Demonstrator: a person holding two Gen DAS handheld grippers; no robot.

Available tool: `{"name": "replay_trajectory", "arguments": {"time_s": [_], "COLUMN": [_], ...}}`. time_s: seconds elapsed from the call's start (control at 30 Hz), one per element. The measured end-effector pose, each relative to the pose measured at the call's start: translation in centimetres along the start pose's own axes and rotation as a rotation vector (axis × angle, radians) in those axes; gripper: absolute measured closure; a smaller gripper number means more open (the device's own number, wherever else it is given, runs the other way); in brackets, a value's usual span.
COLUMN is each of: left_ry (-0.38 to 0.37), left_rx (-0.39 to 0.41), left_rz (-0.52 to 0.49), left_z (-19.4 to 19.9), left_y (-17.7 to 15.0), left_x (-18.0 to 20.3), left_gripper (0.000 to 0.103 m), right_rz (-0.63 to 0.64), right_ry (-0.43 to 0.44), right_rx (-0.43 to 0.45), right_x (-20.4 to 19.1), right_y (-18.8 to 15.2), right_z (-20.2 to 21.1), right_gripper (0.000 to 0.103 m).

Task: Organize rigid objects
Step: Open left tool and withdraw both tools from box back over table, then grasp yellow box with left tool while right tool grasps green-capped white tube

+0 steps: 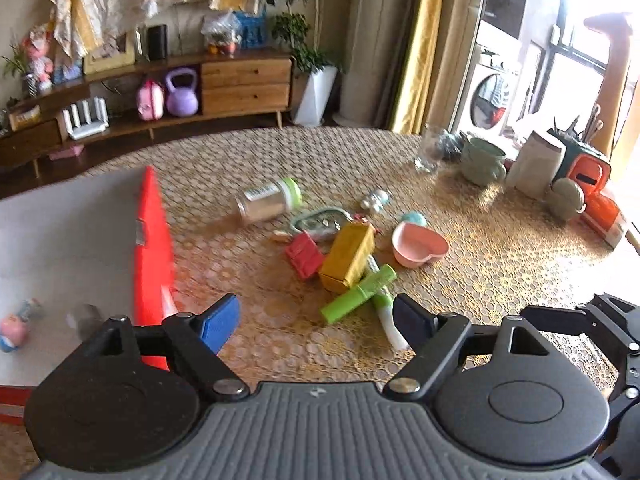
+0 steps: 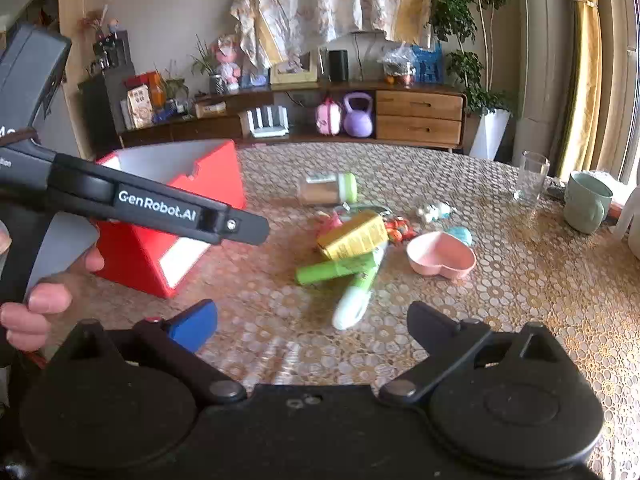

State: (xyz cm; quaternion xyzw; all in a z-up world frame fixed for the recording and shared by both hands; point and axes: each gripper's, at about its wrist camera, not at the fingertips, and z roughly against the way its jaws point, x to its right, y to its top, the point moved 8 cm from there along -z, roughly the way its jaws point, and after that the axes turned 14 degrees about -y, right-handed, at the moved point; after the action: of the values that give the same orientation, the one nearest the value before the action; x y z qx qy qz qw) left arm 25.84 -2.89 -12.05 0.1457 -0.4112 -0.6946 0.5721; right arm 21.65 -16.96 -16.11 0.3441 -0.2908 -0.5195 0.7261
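One red box (image 1: 154, 248) is sitting at the left of the tabletop (image 1: 500, 264), and its grey inside is holding one small pink-and-blue figure (image 1: 16, 326), which only the left wrist view is showing. The left claw (image 1: 316, 326) is hovering just right of the box with its jaws spread wide and nothing between them.

Right of the box, a loose pile is lying in the middle of the tabletop: one glass jar with a green lid (image 1: 268, 200) on its side at the far edge, one small red block (image 1: 304, 254), one yellow carton (image 1: 350, 256) resting across one green tube (image 1: 358, 294) and one white-and-green tube (image 1: 386, 314). Just right of the pile, one pink heart-shaped bowl (image 1: 418, 246) is standing upright, with one teal ball (image 1: 414, 218) touching its far rim.

Further right of the box, one clear glass (image 2: 530, 178) and one green mug (image 2: 588, 202) are standing near the far edge.

The right claw (image 2: 312, 326) is hanging open and wide in front of the pile, empty. Only the right wrist view is showing the person's left hand (image 2: 36, 308) gripping the other handle in front of the box.
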Motion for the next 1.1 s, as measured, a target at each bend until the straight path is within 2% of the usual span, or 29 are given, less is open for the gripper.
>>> {"name": "replay_trajectory", "arguments": {"time_s": [0.17,0.27,0.47,0.73,0.77,0.87,0.93,1.0,1.1], "left_ry": [-0.010,-0.019,-0.001,-0.035,-0.039,-0.060,-0.060,-0.065,-0.074], "left_rx": [-0.028,-0.024,-0.030,-0.051,-0.049,-0.057,-0.061,-0.064,-0.074], "left_rz": [0.002,0.004,-0.027,-0.052,-0.054,-0.053,-0.057,-0.051,-0.024], "left_z": [-3.0,-4.2,-6.9,-10.0,-10.3,-11.0,-11.4,-11.8,-12.3], "left_y": [-0.3,0.3,1.7,2.0,2.1,2.3,2.4,2.5,2.6], "left_x": [0.4,0.4,-0.1,-0.6,-0.6,-0.5,-0.6,-0.7,-1.1], "left_gripper": [0.019,0.019,0.019,0.020,0.020,0.033,0.033,0.043,0.045], "right_rz": [0.043,0.024,0.004,0.003,0.003,-0.001,-0.002,-0.004,-0.011], "right_ry": [-0.060,-0.049,-0.051,-0.022,-0.020,-0.014,-0.012,-0.014,-0.015], "right_rx": [-0.008,-0.039,-0.068,-0.089,-0.088,-0.089,-0.095,-0.102,-0.108], "right_x": [0.7,0.7,1.0,0.5,0.4,0.5,0.5,0.5,0.6], "right_y": [-0.8,-0.9,-0.7,-0.7,-0.7,-0.6,-0.7,-0.7,-0.7], "right_z": [-2.5,-4.0,-6.3,-7.5,-7.5,-7.8,-8.1,-8.3,-8.5], "right_gripper": [0.011,0.018,0.024,0.031,0.032,0.033,0.037,0.041,0.045]}}
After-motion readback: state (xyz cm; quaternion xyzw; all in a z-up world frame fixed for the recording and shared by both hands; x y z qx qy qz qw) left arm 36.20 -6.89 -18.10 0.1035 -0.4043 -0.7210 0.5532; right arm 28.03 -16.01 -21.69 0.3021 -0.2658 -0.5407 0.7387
